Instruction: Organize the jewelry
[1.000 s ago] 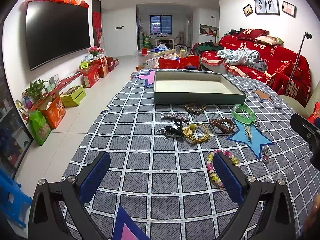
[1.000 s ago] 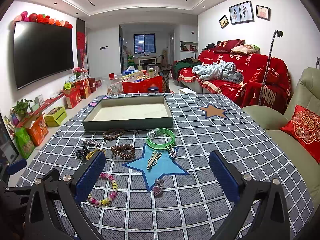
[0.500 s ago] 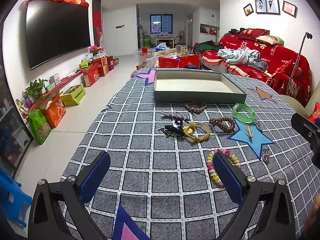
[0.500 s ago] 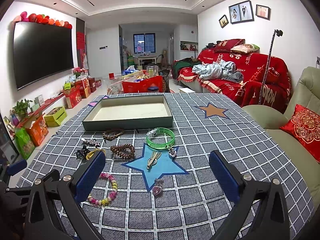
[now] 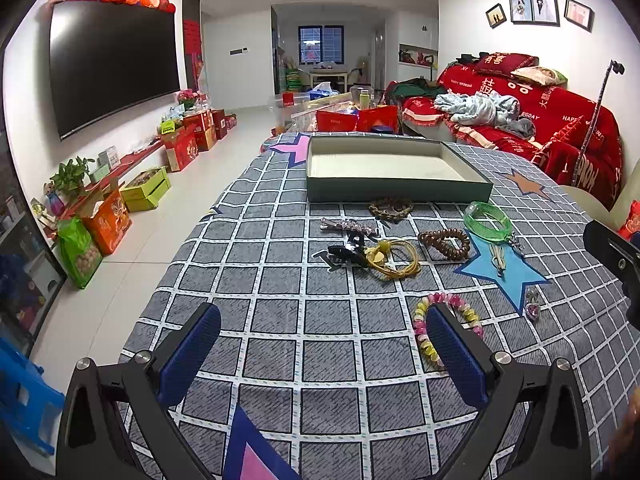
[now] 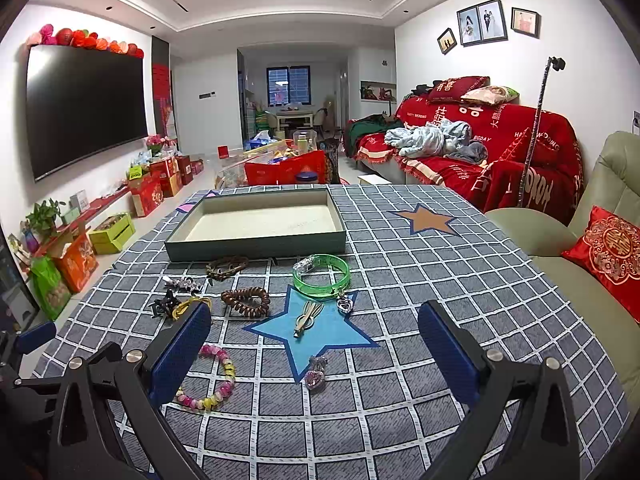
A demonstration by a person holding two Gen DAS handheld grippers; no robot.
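Both claws hang spread wide above the near edge of the worktop [image 6: 460,272], holding nothing: the left claw [image 5: 324,332] over bare checked cloth, the right claw [image 6: 316,332] over the blue star patch.

1 shallow green tray [image 6: 256,240] sits at the far middle of the worktop, nothing in it. In front of it, 9 pieces of jewelry lie loose on the cloth:
- 1 dark woven bracelet [image 6: 227,266], just beside the tray's front wall
- 1 green bangle [image 6: 321,277]
- 1 brown bead bracelet [image 6: 246,300]
- 1 pastel bead bracelet [image 6: 212,380], nearest, partly behind the right claw's left finger
- 1 silver hair clip [image 5: 348,226]
- 1 black claw clip [image 5: 344,254], touching 1 yellow cord [image 5: 394,260]
- 1 gold clip [image 6: 306,316] on the star
- 1 heart charm [image 6: 344,304] just beside the bangle
- 1 pink pendant [image 6: 316,372] at the star's near point
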